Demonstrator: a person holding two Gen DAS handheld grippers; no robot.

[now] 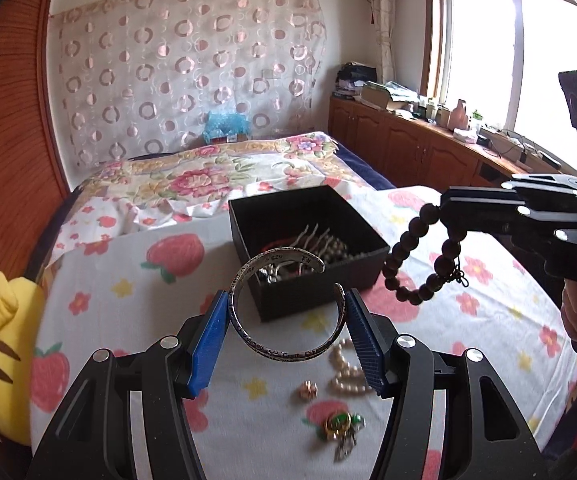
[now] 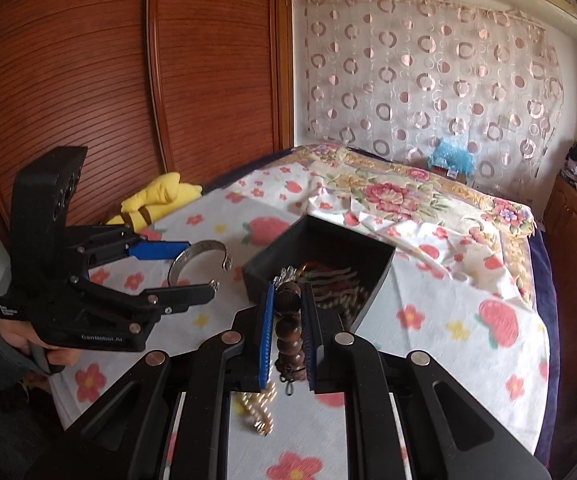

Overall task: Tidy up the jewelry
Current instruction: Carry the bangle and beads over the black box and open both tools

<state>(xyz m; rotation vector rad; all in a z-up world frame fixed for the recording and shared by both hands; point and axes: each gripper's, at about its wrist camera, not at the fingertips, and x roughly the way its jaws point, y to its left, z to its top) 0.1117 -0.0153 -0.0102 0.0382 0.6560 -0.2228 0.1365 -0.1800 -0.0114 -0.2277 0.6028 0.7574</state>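
My left gripper point(image 1: 286, 308) holds the engraved silver cuff bangle point(image 1: 278, 306) between its blue pads point(image 1: 208, 344), which press on the bangle's two outer sides, so the jaws stand fairly wide. The bangle's open gap faces up and to the right, and it hangs above the bedsheet point(image 1: 128, 320), just in front of the black jewelry box point(image 1: 308, 236). My right gripper point(image 2: 286, 308) is clamped narrow on a dark wooden bead bracelet point(image 2: 288, 332); in the left wrist view the bracelet point(image 1: 420, 256) dangles in a loop from the fingertips, just right of the box's near corner. The box is open, with a comb-like silver piece, beads and a red cord jumbled inside. On the strawberry-print sheet beneath my left gripper lie a pearl strand point(image 1: 348, 372), a small rose-gold ring point(image 1: 307, 390) and a cluster of green-and-gold pieces point(image 1: 340, 426), near one another. A yellow plush toy point(image 1: 2, 344) sits at the bed's left edge.
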